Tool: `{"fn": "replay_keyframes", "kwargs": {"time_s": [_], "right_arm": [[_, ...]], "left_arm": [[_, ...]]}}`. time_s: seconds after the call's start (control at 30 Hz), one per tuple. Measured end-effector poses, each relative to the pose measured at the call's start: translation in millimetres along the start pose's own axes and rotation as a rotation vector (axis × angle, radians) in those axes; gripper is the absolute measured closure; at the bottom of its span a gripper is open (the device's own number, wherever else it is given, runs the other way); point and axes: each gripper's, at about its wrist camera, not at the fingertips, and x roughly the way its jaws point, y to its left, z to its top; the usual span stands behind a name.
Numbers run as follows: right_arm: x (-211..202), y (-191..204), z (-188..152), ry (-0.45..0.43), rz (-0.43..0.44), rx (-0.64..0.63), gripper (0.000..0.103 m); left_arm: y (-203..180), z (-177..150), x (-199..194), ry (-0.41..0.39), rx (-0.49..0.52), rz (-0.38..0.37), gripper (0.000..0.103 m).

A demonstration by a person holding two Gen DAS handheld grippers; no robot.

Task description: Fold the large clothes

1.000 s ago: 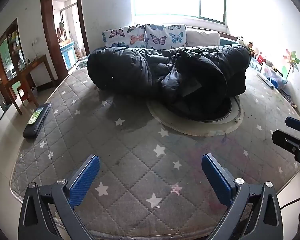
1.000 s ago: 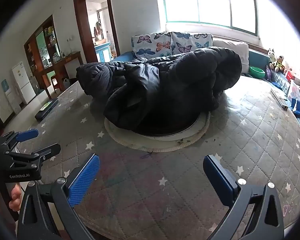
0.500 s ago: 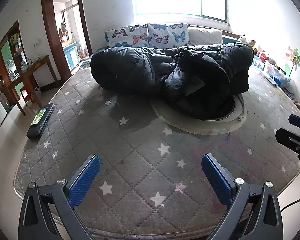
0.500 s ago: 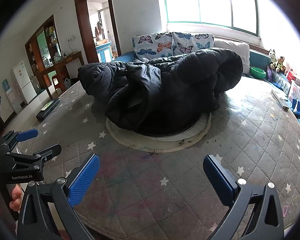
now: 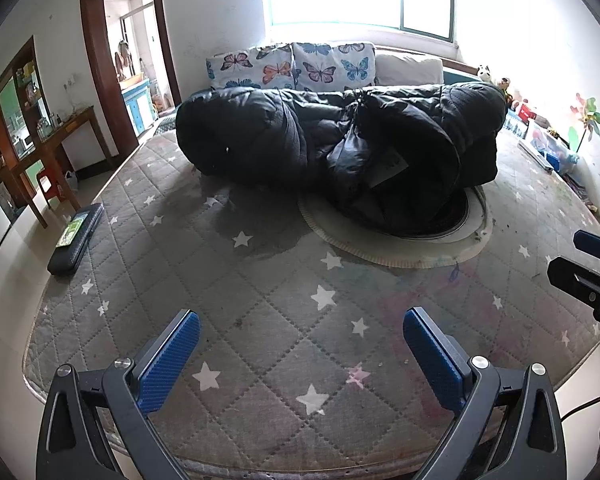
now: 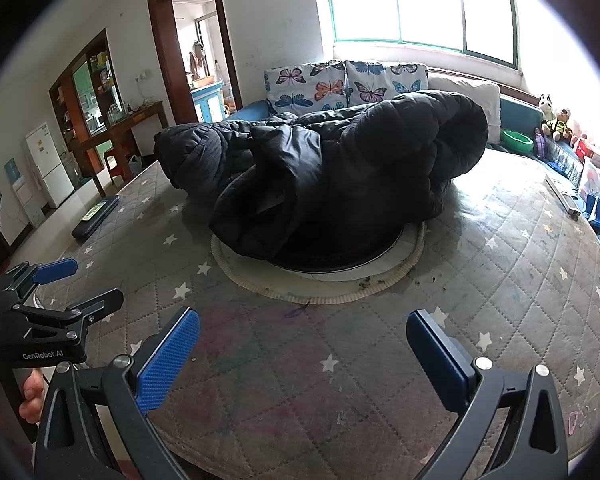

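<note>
Pulled back a little from the black padded coat, both views now wider. Lies bundled on far middle of the tabletop, long axis left to right. Left gripper and right gripper: jaws wide, empty, about equally far.

Jacket on the tabletop
The jacket lies across the tabletop's far half, partly on the round mat; cushions behind.
</note>
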Motion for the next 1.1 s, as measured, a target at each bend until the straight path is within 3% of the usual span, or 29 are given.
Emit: {"fn": "replay_keyframes", "kwargs": {"time_s": [1.1], "right_arm": [[16.7,-8.3,4.4,0.044,0.015,0.032,0.0]], "left_arm": [[7.8,7.2,26.5,0.057,-0.027,-0.015,0.0]]}}
